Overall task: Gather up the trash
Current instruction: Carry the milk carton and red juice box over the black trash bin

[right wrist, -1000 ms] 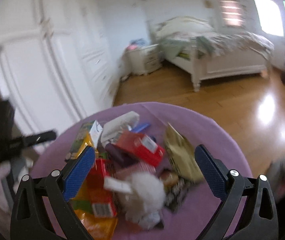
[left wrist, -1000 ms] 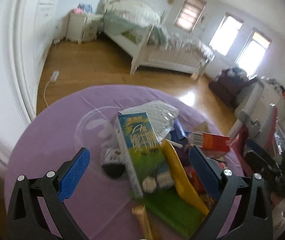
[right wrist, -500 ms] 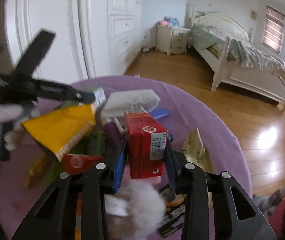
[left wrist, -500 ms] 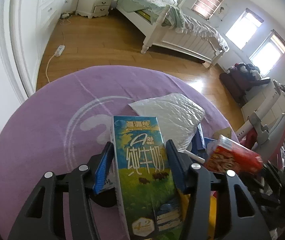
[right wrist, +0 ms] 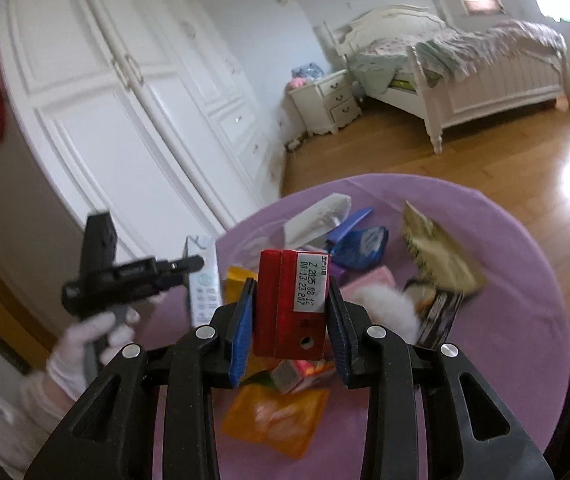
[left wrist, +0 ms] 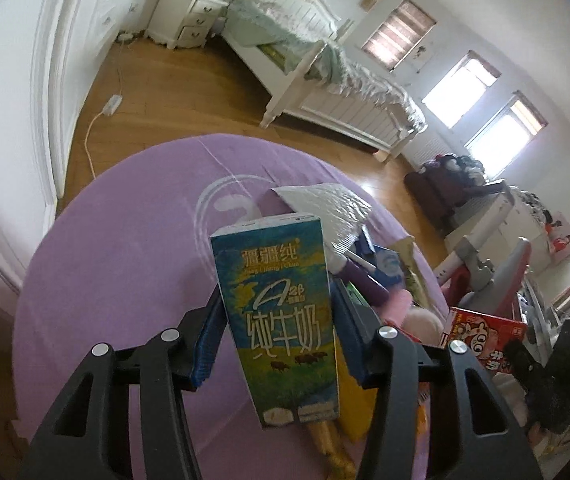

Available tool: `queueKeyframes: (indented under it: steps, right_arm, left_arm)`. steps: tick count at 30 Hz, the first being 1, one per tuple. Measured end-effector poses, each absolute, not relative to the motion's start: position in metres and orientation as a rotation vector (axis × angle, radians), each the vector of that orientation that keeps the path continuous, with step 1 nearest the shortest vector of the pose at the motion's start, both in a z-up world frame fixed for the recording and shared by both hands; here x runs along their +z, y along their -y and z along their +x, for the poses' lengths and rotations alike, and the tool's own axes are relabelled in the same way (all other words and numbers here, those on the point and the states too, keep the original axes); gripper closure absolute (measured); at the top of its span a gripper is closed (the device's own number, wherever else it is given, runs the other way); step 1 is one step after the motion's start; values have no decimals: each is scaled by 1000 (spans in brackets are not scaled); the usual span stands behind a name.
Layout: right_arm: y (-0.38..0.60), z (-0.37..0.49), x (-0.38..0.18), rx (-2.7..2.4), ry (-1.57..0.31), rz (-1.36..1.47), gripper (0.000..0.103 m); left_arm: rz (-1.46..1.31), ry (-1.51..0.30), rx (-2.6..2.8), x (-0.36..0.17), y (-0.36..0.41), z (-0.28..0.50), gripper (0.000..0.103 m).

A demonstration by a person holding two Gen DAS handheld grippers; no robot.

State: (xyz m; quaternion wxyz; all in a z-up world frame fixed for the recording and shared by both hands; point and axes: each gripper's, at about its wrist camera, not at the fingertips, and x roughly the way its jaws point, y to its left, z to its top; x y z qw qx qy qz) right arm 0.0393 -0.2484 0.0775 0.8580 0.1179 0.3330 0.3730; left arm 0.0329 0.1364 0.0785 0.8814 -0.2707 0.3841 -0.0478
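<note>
left jaws [left wrist: 277,344] closing on milk carton [left wrist: 281,320], pinched mid-body, lifted over purple desk [left wrist: 125,280] | right jaws [right wrist: 289,322] clamped red carton [right wrist: 291,304] by its flanks above the litter | both judged light, stiff, crushable, slick-sided

Both tools are matte black plastic with triangular cut-outs and round silver screws. The fingers [left wrist: 205,344] carry ribbed blue pads. The left hand [right wrist: 81,344] wears a white glove.
</note>
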Motion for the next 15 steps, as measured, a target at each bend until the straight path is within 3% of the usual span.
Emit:
queueKeyframes:
  steps: [9,15]
  right_arm:
    - [300,7,78,707,-612,388,69]
    - [397,-14,80,489,-499,518,69]
  left_arm:
    - [-525,-632,-169,138,-101,4,54]
    - [-426,-610,-469,185,26,29,54]
